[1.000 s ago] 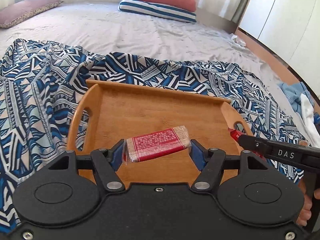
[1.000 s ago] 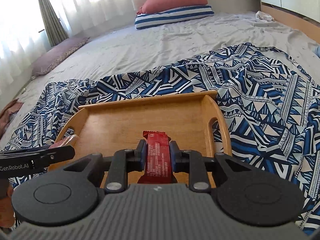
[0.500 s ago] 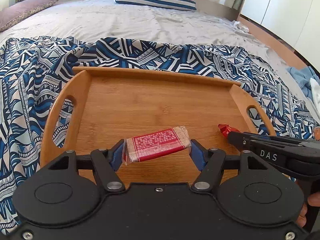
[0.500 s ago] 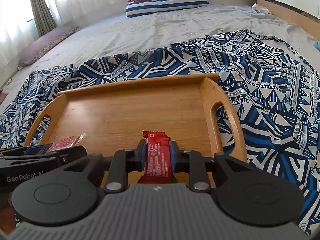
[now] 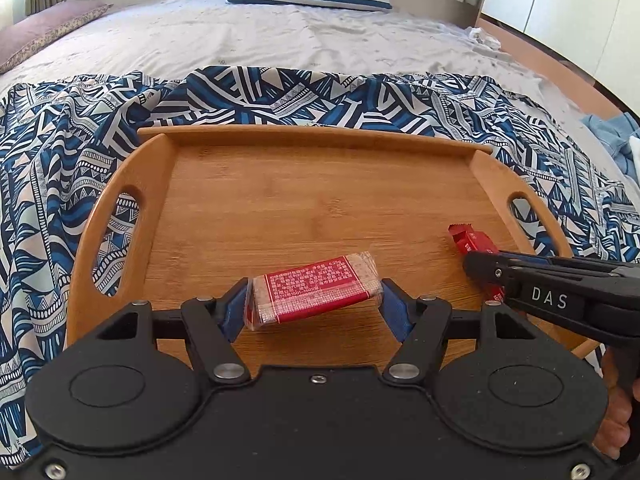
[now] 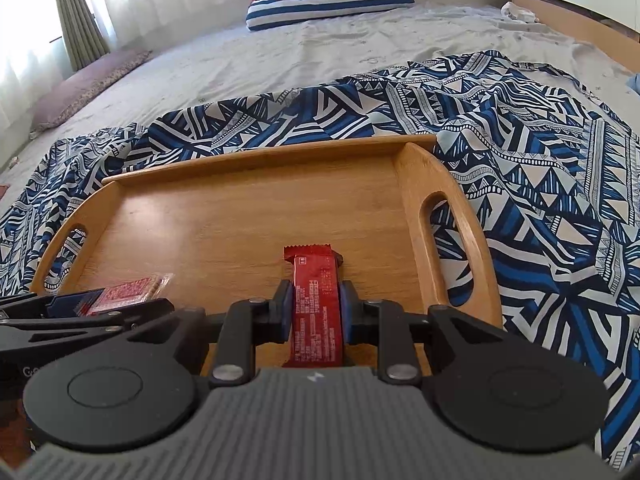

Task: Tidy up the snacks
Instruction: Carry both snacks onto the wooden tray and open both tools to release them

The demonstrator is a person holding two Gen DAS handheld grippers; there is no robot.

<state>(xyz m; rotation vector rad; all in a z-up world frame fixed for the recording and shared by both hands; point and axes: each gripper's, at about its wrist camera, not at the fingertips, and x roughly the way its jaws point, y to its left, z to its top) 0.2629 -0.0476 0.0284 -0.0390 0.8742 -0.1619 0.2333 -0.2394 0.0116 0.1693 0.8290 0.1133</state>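
1. While a wooden tray (image 5: 304, 184) rests on a blue patterned cloth (image 5: 48, 168) on the bed, 2 grippers reach in over the tray's near edge.
2. The left gripper (image 5: 314, 304) is clamped on a red-labelled cracker pack (image 5: 314, 292), held crosswise above the tray's near middle.
3. The right gripper (image 6: 314, 312) is clamped on a red snack bar (image 6: 316, 300), pointing lengthwise into the tray near its right handle (image 6: 448, 216).
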